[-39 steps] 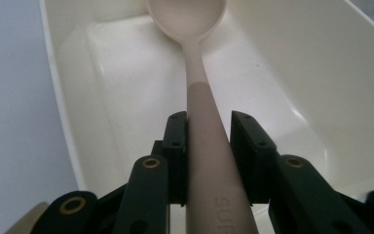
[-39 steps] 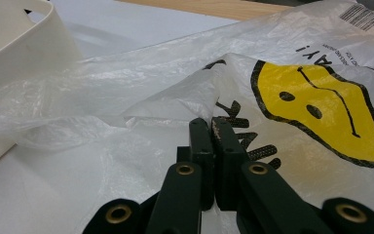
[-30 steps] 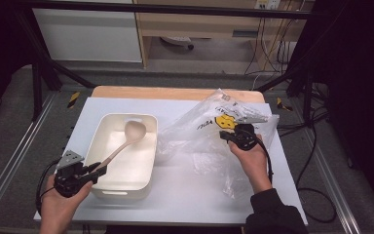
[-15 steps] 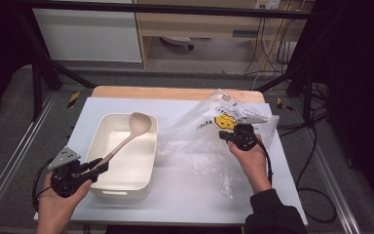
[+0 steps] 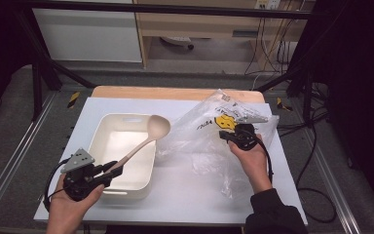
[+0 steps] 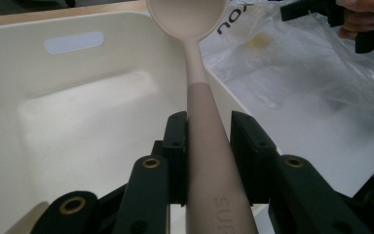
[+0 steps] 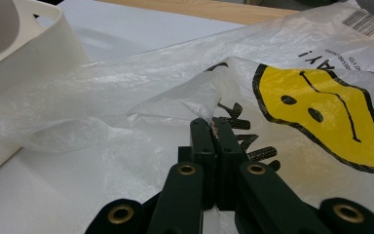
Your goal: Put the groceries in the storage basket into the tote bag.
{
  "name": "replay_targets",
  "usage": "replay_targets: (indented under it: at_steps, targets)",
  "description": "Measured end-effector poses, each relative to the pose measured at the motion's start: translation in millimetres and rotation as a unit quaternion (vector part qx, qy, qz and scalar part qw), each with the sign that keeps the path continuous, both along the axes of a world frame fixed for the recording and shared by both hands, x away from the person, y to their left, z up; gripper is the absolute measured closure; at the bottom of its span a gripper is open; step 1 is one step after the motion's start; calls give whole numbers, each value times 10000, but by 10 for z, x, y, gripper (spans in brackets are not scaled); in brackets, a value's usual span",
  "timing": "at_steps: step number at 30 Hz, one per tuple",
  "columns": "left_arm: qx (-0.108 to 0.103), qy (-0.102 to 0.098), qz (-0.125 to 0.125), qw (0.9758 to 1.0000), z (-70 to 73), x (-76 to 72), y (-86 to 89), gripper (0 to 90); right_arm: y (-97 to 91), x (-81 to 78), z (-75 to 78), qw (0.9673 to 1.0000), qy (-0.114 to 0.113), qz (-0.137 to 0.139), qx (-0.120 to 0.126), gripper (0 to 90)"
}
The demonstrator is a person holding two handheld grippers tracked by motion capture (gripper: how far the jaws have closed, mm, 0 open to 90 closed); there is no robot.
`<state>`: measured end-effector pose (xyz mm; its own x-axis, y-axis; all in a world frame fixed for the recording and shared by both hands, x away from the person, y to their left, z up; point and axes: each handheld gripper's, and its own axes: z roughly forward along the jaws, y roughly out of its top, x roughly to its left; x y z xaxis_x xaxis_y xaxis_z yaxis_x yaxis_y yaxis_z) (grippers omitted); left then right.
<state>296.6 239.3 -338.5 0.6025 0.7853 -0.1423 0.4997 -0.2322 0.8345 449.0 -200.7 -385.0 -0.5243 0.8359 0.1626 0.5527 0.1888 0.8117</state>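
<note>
Left gripper (image 5: pixel 108 171) is clamping the handle of the pink spoon (image 5: pixel 152 132), holding its bowl raised over the white tub (image 5: pixel 102 146), near the tub's right rim. Right gripper (image 5: pixel 230 136) is pinching the plastic bag (image 5: pixel 209 141) with jaws fully closed. Judged remaining: carrying the spoon across and placing it inside the bag.
</note>
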Motion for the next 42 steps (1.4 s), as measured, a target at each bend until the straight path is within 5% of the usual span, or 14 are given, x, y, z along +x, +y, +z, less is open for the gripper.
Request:
replay_targets:
  at_steps: [24,42]
  targets:
    - [125,168,-723,9972,-64,-66,-453,686,-2,-3,5,10000,-7,5,-11,900]
    - [595,320,-1201,9905,-248,3,-955,686,4,-20,31,10000,1,48,20,900]
